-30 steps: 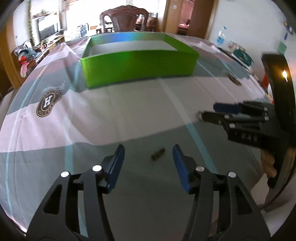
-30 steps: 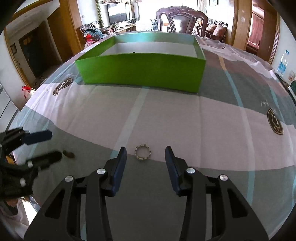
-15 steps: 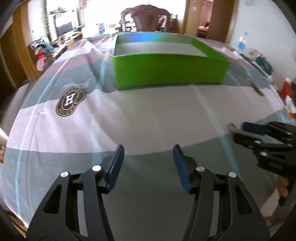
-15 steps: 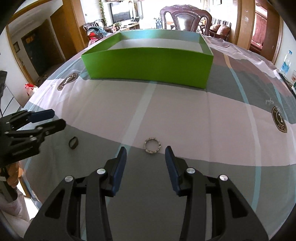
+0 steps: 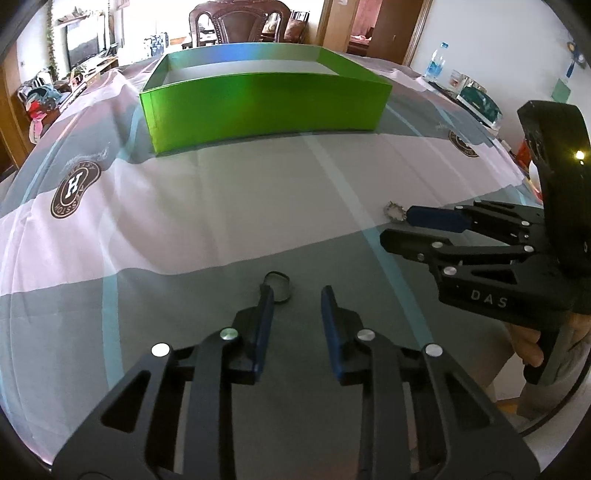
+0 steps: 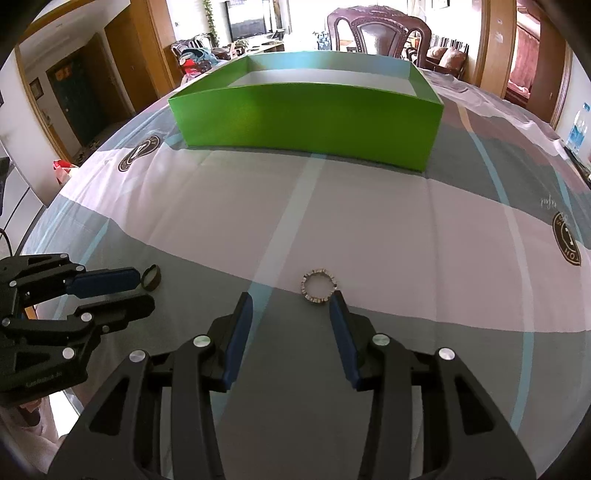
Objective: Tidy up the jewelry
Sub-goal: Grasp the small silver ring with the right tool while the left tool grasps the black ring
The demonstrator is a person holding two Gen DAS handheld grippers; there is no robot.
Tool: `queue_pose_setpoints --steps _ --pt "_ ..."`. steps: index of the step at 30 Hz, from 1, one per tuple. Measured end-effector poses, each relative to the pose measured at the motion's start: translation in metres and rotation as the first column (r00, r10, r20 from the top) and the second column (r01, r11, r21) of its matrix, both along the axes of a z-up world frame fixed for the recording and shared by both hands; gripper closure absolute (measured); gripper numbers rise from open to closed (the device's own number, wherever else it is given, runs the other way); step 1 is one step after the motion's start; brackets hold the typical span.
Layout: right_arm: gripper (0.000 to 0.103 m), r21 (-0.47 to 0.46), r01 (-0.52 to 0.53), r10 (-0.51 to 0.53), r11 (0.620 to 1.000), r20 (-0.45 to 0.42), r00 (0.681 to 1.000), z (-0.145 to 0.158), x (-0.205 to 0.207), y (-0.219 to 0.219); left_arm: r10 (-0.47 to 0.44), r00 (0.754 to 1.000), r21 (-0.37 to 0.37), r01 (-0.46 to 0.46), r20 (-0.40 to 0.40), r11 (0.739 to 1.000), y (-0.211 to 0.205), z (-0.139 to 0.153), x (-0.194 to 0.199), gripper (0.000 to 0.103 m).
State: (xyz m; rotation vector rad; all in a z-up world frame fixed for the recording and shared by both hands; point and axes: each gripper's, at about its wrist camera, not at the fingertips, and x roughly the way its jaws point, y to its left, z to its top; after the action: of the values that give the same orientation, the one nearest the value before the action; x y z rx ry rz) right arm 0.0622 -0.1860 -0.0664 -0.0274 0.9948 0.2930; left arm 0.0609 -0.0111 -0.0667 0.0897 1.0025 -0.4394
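Observation:
A small dark ring (image 5: pixel 279 286) lies on the grey band of the tablecloth, right at the tip of my left gripper's (image 5: pixel 295 295) left finger. Its jaws are closing, and the pads are not pressing on the ring. A silver beaded ring (image 6: pixel 319 286) lies just ahead of the right fingertip of my right gripper (image 6: pixel 291 297), which is open and holds nothing. Each view shows the other gripper from the side: the right gripper (image 5: pixel 395 229) by the silver ring (image 5: pixel 395 212), the left gripper (image 6: pixel 146 290) by the dark ring (image 6: pixel 151 277). The green box (image 5: pixel 266 107) stands open-topped at the far side.
The striped tablecloth (image 6: pixel 369 221) has round emblems (image 5: pixel 75 186). A wooden chair (image 6: pixel 380 35) stands behind the green box (image 6: pixel 306 118). A water bottle (image 5: pixel 436 64) is at the far right. A hand (image 5: pixel 528 343) holds the right gripper near the table's front edge.
The left gripper's jaws have narrowed, and its view has swung back so that the dark ring sits at its fingertips. The right gripper has barely shifted; the silver ring now lies nearer its right finger.

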Motion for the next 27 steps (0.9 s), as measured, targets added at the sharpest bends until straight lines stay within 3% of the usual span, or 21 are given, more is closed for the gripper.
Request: queue_pose_setpoints --steps 18,19,22,24,27 --pt "0.059 -0.051 0.021 -0.018 0.999 0.053 0.998 -0.002 0.008 0.007 0.045 0.998 0.034 -0.046 0.040 0.998 -0.010 -0.004 0.011 0.075" --pt "0.061 -0.059 0.022 -0.019 0.998 0.059 0.998 -0.002 0.008 0.007 0.044 0.998 0.033 -0.046 0.043 0.998 -0.010 -0.004 0.011 0.075" --pt "0.081 -0.060 0.024 -0.020 0.998 0.068 0.997 -0.002 0.008 0.007 0.041 0.998 0.042 -0.043 0.052 0.998 -0.010 -0.005 0.010 0.077" --pt "0.082 -0.054 0.027 -0.024 0.998 0.064 0.998 -0.002 0.009 0.006 0.047 0.997 0.048 -0.050 0.058 0.998 -0.008 -0.005 0.010 0.084" --pt "0.082 -0.051 0.028 -0.025 0.998 0.066 0.997 -0.002 0.009 0.005 0.053 0.997 0.032 -0.055 0.052 0.998 -0.005 -0.005 0.011 0.084"
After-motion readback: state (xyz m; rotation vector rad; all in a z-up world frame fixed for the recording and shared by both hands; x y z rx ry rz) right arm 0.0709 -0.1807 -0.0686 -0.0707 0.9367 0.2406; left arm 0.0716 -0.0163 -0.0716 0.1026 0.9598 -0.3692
